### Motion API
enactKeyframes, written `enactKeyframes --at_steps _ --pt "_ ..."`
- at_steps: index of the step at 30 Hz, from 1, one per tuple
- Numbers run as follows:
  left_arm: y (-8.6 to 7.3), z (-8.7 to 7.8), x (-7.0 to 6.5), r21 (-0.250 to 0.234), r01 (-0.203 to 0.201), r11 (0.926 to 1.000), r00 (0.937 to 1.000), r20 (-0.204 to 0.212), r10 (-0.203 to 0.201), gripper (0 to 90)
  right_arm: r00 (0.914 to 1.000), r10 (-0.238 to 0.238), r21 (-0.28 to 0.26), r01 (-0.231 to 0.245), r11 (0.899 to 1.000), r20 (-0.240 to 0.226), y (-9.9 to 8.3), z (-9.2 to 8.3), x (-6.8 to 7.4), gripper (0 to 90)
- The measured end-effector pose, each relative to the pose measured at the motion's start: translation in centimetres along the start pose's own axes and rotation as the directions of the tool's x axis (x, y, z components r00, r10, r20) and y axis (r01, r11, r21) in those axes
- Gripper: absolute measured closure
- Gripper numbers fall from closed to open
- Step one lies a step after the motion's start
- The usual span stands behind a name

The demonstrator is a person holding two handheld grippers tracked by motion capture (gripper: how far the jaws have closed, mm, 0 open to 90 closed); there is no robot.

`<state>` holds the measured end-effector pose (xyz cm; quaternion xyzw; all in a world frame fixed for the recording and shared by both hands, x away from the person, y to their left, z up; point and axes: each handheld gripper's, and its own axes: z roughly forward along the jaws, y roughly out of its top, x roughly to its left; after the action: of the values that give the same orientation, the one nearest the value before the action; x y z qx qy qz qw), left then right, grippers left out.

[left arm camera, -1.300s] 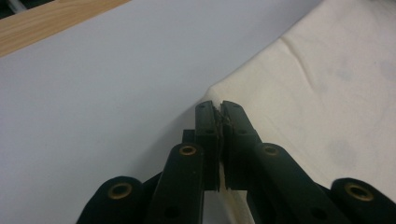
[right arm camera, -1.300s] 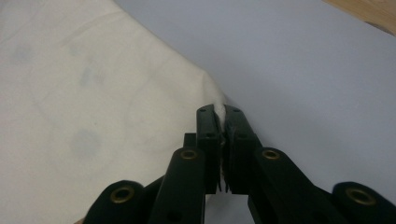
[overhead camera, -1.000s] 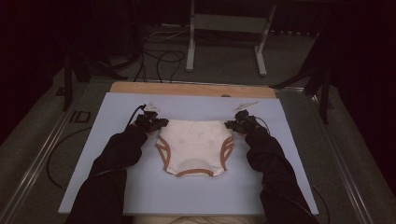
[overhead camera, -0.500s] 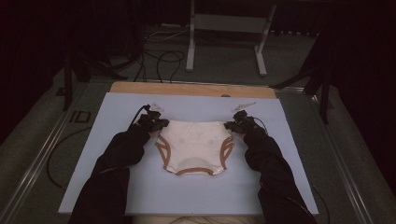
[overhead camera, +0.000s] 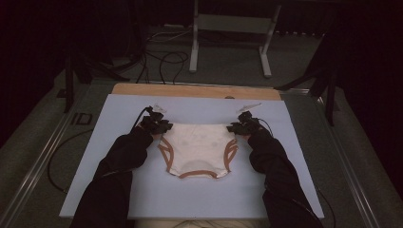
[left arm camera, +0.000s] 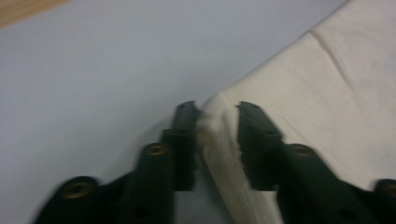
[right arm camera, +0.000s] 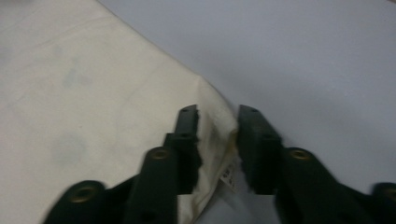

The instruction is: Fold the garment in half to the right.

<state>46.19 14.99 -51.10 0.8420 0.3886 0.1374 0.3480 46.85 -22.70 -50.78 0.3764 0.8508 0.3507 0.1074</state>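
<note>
A cream garment (overhead camera: 197, 147) with brown trim lies flat on the pale blue mat (overhead camera: 199, 199). My left gripper (overhead camera: 159, 124) is at its top left corner and my right gripper (overhead camera: 240, 126) at its top right corner. In the left gripper view the jaws (left arm camera: 217, 107) have just been opening and stand parted, the folded cloth corner (left arm camera: 219, 140) loose between them. In the right gripper view the jaws (right arm camera: 217, 112) have likewise just been opening, with the garment's corner (right arm camera: 215, 135) and a small label (right arm camera: 229, 177) between them, not pinched.
The mat covers a table whose wooden edge (overhead camera: 190, 90) shows at the back. Behind it on the floor stand a metal frame (overhead camera: 228, 28) and dark cables (overhead camera: 161, 61). Bare mat lies on both sides of the garment and in front of it.
</note>
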Motion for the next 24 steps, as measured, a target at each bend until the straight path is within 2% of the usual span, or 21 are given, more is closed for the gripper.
enactKeyframes --at_steps 5,8,10,13,17,18,19,21,24 --pt "0.1 -0.7 -0.2 -0.006 -0.006 1.0000 1.0000 0.004 0.006 45.4 1.0000 -0.005 -0.004 0.004 1.000 -0.008 0.3 -0.4 0.3 48.4" --pt "0.1 -1.0 -0.3 -0.015 0.002 0.9999 0.9999 0.010 -0.002 35.7 0.9999 -0.009 -0.008 0.009 1.000 -0.013 0.5 -0.7 0.5 42.4" --pt "0.2 -1.3 -0.4 -0.018 -0.009 0.9998 0.9999 0.004 0.010 31.6 0.9998 -0.010 -0.011 0.010 1.000 -0.015 0.6 -0.9 0.7 39.5" --pt "0.2 -1.6 -0.5 -0.023 -0.004 0.9997 0.9998 0.020 0.004 26.9 0.9996 -0.008 -0.018 0.008 1.000 -0.026 0.7 -1.0 0.9 36.8" --pt "0.0 -2.1 -0.7 -0.033 -0.009 0.9994 0.9982 0.060 0.011 20.4 0.9987 -0.016 -0.017 0.015 1.000 -0.049 1.0 -1.3 1.6 26.2" --pt "0.0 -2.1 -0.7 -0.033 -0.009 0.9994 0.9982 0.060 0.011 15.2 0.9987 -0.016 -0.017 0.015 1.000 -0.049 1.0 -1.3 1.6 26.2" --pt "-0.1 -2.5 -0.7 -0.031 -0.014 0.9994 0.9973 0.071 0.017 14.5 0.9979 -0.028 -0.016 0.027 1.000 -0.059 1.0 -1.3 2.0 21.3" --pt "-0.2 -2.7 -0.8 -0.032 -0.015 0.9994 0.9974 0.071 0.017 12.8 0.9968 -0.032 -0.012 0.031 0.999 -0.073 1.1 -1.3 2.3 17.5" --pt "-0.5 -3.5 -1.2 -0.032 -0.032 0.9990 0.9925 0.117 0.036 3.3 0.9950 -0.032 -0.012 0.031 0.999 -0.095 1.3 -1.4 2.8 12.9"
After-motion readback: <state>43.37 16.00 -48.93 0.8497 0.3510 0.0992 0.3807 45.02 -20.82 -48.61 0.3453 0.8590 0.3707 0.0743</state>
